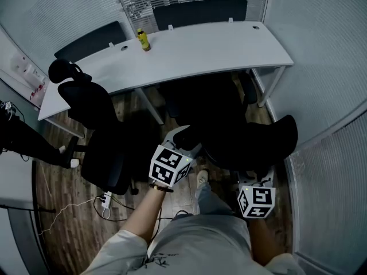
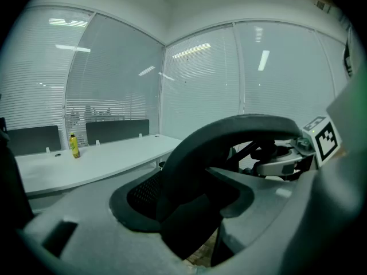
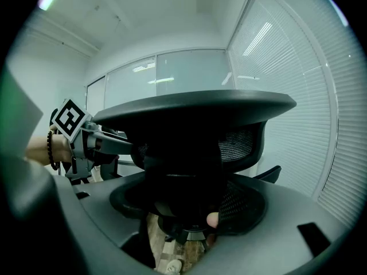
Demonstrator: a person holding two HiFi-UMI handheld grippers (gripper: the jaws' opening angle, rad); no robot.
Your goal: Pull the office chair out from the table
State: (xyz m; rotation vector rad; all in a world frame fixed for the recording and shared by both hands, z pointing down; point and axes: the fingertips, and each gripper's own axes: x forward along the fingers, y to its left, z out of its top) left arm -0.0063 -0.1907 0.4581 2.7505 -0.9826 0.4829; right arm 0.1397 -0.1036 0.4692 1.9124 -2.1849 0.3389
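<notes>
Because the office chair [image 1: 229, 136] sits with its seat tucked under the near edge of the white table [image 1: 229, 53], towards the table's right end, only its dark backrest stands clear of the table, on the person's side. Both tools are placed there. The left gripper [image 1: 186, 143] takes the backrest on the side nearer the table's middle. In its own view the curved black frame fills the gap between the jaws, so it looks clamped on the chair. The right gripper [image 1: 257, 182] takes the side nearer the table's right end, and its jaws likewise look closed on the dark stem below the headrest [image 3: 195, 110]. Holding both sides should keep the chair from swivelling when it is drawn away from the table. The pull looks ready to begin rather than finished. A second chair [image 1: 94, 110] stands off the table's left end, and a yellow bottle [image 1: 143, 39] stands on the table near its far edge. Neither is in the way.
</notes>
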